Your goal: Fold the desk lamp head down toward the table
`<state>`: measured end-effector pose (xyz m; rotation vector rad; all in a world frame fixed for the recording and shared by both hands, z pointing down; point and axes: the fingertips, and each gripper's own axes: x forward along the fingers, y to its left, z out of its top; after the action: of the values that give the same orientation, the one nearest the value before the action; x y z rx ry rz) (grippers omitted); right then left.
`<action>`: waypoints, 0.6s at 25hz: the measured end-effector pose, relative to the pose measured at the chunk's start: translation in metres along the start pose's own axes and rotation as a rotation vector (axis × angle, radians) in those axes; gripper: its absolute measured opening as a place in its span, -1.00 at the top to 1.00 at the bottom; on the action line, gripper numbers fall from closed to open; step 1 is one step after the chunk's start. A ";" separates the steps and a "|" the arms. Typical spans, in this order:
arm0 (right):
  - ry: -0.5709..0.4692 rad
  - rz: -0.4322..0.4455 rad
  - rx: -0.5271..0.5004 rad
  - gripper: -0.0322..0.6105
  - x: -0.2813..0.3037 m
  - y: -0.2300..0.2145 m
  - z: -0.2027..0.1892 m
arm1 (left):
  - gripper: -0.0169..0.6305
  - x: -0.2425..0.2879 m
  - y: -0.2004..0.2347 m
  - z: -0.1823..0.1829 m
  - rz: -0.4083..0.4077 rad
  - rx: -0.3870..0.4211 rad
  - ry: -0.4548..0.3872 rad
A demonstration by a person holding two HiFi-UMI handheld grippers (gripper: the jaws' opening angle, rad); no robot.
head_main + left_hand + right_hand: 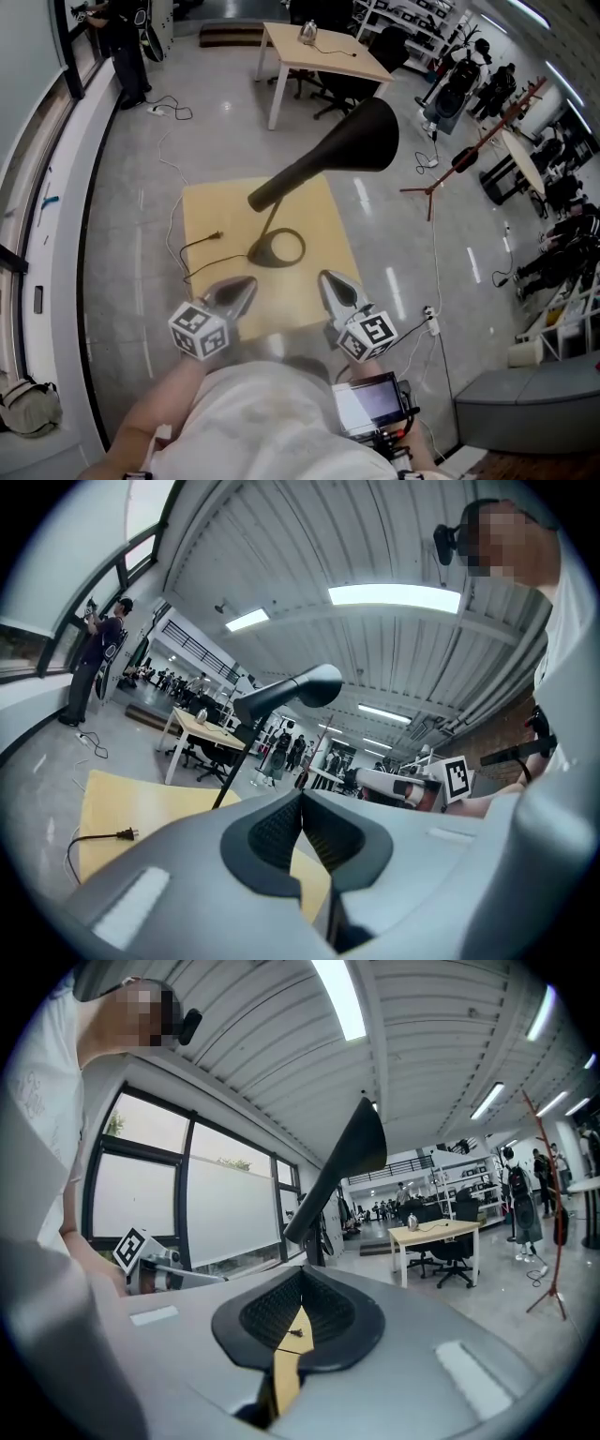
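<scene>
A black desk lamp stands on a small wooden table (211,211) on a workshop floor, its ring-shaped base (277,248) near the middle of the tabletop and its cone-shaped lamp head (354,141) raised on a slanting stem, the wide mouth angled up and away from the person. The lamp's cord (193,251) trails loose across the table's left side and ends in an unplugged plug (217,235). At the near edge of the table, the left gripper (249,284) and the right gripper (326,278) point toward the lamp, one on each side, both apart from it. Each gripper's own view shows its jaws pressed together with nothing between them. A light-topped desk (323,54) with office chairs stands well behind.
</scene>
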<state>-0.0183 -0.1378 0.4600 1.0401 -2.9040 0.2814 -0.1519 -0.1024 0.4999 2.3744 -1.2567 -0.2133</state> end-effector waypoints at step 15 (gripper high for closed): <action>-0.083 0.052 -0.229 0.86 0.014 -0.038 0.113 | 0.79 0.037 0.020 0.042 0.037 0.031 -0.043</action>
<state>-0.0029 -0.1968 0.3563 0.9624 -2.9486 -0.0933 -0.1595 -0.1555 0.4736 2.3824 -1.3319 -0.2357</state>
